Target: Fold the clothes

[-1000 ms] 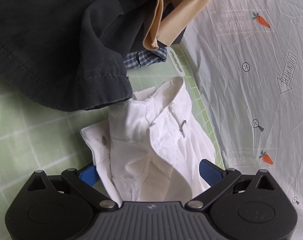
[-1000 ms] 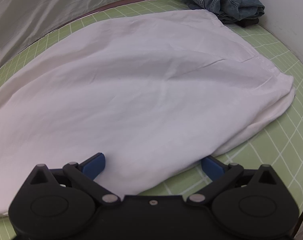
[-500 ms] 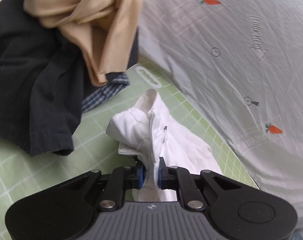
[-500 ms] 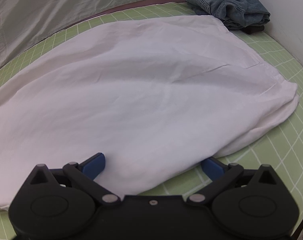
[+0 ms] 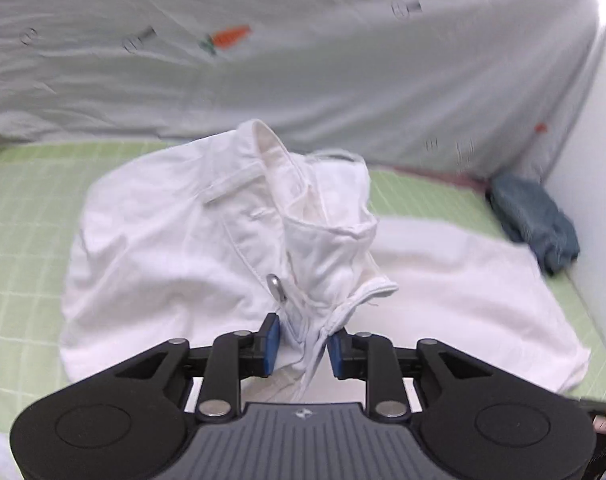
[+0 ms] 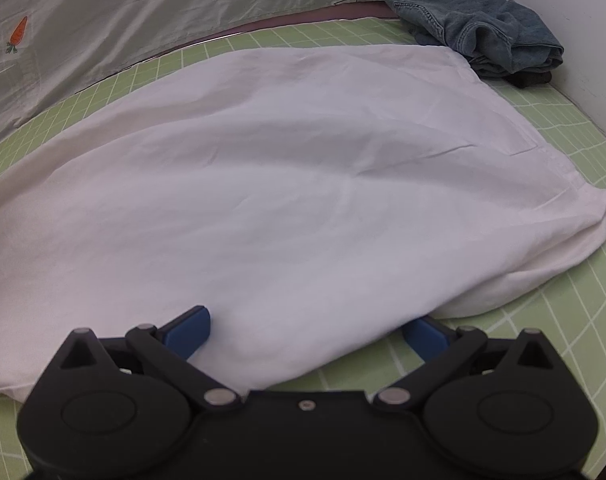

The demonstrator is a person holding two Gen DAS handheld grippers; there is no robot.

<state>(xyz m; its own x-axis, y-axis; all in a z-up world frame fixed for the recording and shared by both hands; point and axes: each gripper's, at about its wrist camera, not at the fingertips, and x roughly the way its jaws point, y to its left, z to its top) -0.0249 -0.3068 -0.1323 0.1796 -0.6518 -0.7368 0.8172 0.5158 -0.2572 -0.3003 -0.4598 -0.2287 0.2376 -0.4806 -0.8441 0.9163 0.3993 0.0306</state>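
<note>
White trousers lie on the green grid mat. Their waistband end, with a metal hook, is raised and bunched over the flat leg part. My left gripper has that bunched waistband between its blue pads. Its jaws are opening, and the cloth still fills the gap and touches both pads. In the right wrist view the trousers spread flat. My right gripper stands wide open over their near edge, the cloth between its fingers but not pinched.
Folded blue jeans lie in the far corner of the mat by a white wall. A grey sheet with carrot prints borders the mat's far edge. Bare mat shows right of the trousers.
My left gripper shut on the waistband and carried it away from the dark and tan clothes pile, rolling as it went; its jaws now stand wider. The right gripper has stayed put.
</note>
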